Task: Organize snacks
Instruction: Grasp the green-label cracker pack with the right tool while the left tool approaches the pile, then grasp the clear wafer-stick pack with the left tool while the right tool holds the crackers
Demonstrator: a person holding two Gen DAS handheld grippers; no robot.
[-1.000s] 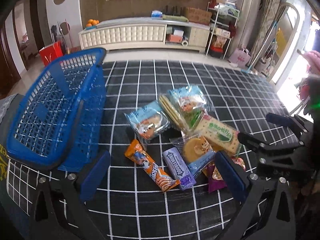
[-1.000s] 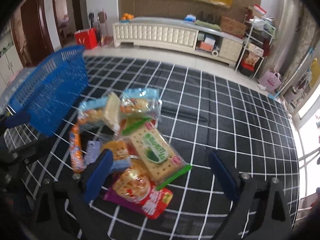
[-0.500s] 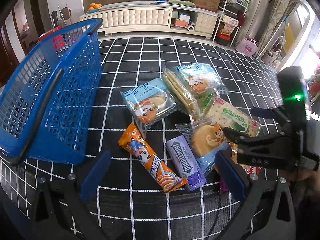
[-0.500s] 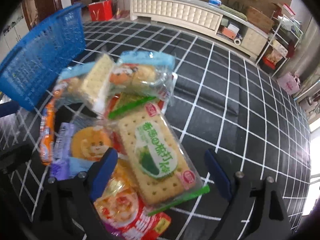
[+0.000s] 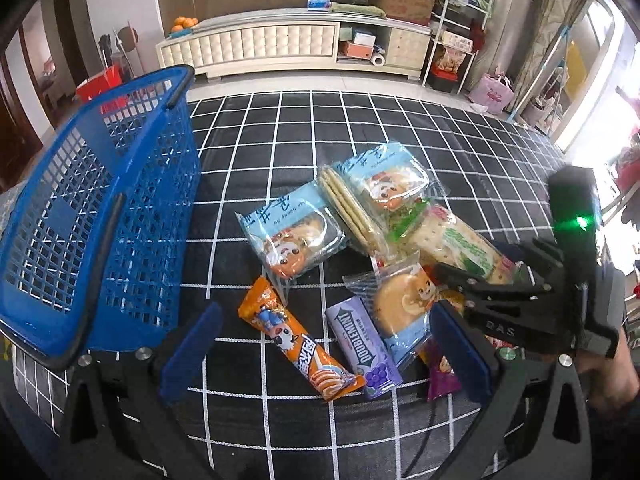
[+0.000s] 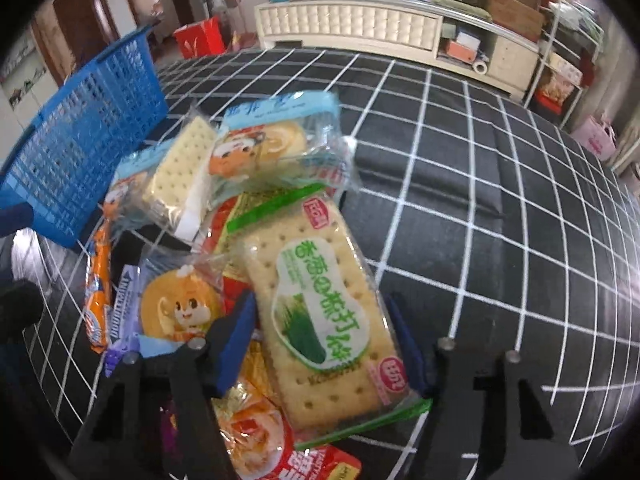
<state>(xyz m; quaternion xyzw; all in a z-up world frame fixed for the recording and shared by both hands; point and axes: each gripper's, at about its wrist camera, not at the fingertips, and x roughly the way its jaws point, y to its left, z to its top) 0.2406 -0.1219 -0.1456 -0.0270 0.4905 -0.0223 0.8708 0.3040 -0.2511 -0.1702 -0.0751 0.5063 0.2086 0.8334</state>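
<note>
Right gripper (image 6: pixel 320 344) closing its jaws around the green cracker pack (image 6: pixel 320 304) at lower centre, snack pile crowding its left, blue basket (image 6: pixel 80 136) upper left, left gripper (image 5: pixel 324 352) wide open, empty, above orange bar (image 5: pixel 296 344).

Approx 9 snack packs (image 5: pixel 294 236), 1 blue basket (image 5: pixel 100 216).

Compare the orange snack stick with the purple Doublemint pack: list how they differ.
The orange snack stick is longer and slimmer; the purple Doublemint pack is shorter and broader. The stick shows a cartoon figure, the pack bold white lettering. The stick lies nearer the blue basket, the pack nearer the pile. Both lie flat, side by side on the checked cloth.
</note>
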